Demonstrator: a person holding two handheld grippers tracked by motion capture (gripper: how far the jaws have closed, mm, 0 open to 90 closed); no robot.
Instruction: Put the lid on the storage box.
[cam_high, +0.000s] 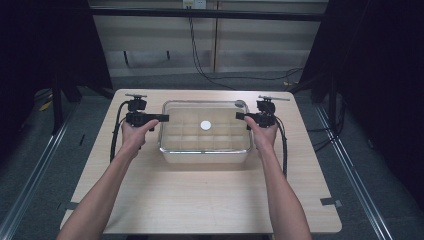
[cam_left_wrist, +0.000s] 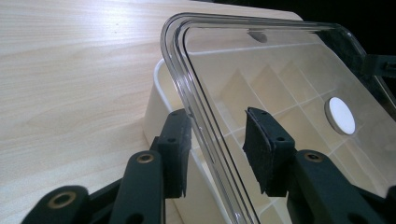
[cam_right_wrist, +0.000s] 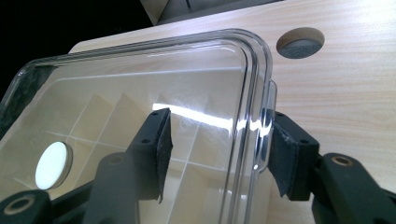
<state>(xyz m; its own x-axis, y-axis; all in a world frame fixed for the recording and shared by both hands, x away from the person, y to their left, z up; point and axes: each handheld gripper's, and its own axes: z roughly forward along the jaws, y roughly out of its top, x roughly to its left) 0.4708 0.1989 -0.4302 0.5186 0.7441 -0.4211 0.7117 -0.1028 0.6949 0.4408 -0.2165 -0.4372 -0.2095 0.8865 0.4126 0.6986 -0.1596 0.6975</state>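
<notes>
A shallow cream plastic organiser box (cam_high: 205, 150) divided into compartments sits mid-table on the pale wood-laminate table (cam_high: 200, 200), covered by a clear rectangular plastic lid (cam_high: 200, 107) carrying 1 small white disc (cam_high: 205, 125).

Left gripper (cam_high: 159, 118): jaws apart, straddling the lid's left rim, 1 pad outside, 1 over the lid, not clamped. Right gripper (cam_high: 241, 116): the same at the right rim, jaws unclenched.

Judged step: both tongs are positioned for a 2-handed lid grasp. The next move likely calls for closing both on the rim together, then a level lift.

Edges: the rim is thin and glossy, so slip is possible. A round cable hole (cam_right_wrist: 300, 43) lies beside the far right corner. Bare table lies in front of the box and at both sides.
</notes>
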